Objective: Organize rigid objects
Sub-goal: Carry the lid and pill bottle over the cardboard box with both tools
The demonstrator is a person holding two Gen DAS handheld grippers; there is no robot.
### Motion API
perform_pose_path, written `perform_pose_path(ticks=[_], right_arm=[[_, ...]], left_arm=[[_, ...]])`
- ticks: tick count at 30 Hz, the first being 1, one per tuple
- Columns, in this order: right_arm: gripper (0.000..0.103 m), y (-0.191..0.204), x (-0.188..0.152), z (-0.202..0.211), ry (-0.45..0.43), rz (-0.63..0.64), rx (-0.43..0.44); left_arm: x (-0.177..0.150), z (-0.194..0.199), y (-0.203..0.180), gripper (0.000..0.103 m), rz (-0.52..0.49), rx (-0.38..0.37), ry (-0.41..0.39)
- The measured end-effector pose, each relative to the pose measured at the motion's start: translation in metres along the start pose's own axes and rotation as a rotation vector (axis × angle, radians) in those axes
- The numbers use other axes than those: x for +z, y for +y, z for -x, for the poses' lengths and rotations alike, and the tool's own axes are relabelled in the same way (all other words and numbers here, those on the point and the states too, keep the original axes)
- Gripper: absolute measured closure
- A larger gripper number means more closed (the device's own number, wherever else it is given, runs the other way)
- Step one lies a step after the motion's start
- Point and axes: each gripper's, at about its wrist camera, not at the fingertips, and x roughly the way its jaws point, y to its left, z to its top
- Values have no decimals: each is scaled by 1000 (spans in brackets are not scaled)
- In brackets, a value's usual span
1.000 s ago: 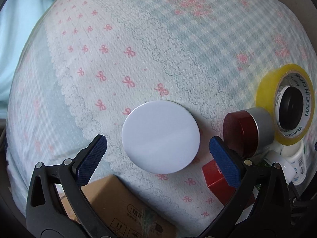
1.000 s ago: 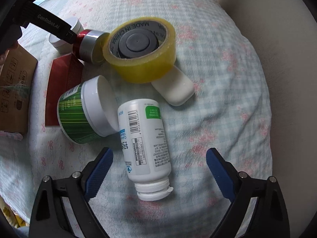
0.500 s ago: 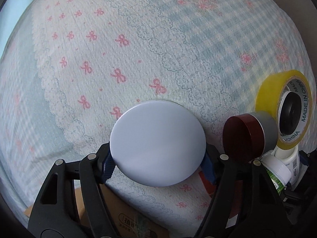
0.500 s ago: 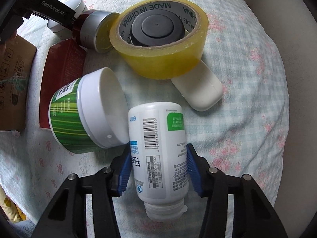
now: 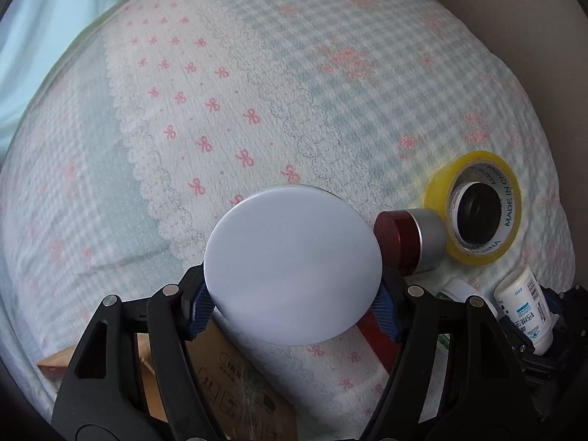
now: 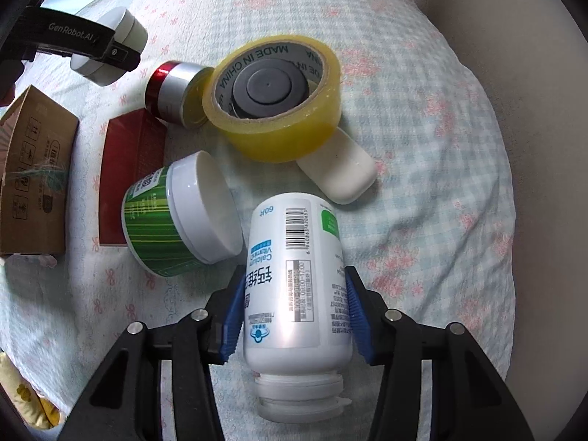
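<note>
My left gripper [image 5: 292,308] is shut on a round white jar [image 5: 292,266], held above the patterned bedding; the same jar [image 6: 121,42] shows in the right wrist view at top left, clamped by the left gripper's black arm. My right gripper [image 6: 294,312] is shut on a white pill bottle [image 6: 297,286] with a barcode label, its cap pointing toward the camera. Beside the bottle lie a green-striped jar with a white lid [image 6: 180,213], a yellow tape roll [image 6: 275,99] around a dark disc, a red-and-silver jar [image 6: 172,92] and a white case [image 6: 341,172].
A red box [image 6: 128,169] and a brown cardboard box [image 6: 33,180] lie at the left on the bedding [image 5: 257,92]. The bed's right edge meets a beige surface [image 6: 533,110]. A light blue cloth [image 5: 55,18] shows at upper left in the left wrist view.
Both grippers went from open to shut, the left on the white jar, the right on the pill bottle. The left one has since lifted the jar, so the bedding looks farther away.
</note>
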Motion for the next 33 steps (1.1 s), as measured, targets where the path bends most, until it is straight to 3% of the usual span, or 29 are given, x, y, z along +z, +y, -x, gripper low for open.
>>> perform_pose_path(ticks=[10,18,26,33], right_arm=[[57,-24,-16,105,-138,-141,64],[57,-8,-2,199,-257,-70,123],[57,51,12,251,-333,52,185],[57,139,22,274,-351,100,243]], left_arm=[[-52,126,-4,36,133,-8,-155],[-117,229,31,35,277,39,-277],[-198,284,98,35,406,83,-348],[-256,293,168,35,454,81,-347]])
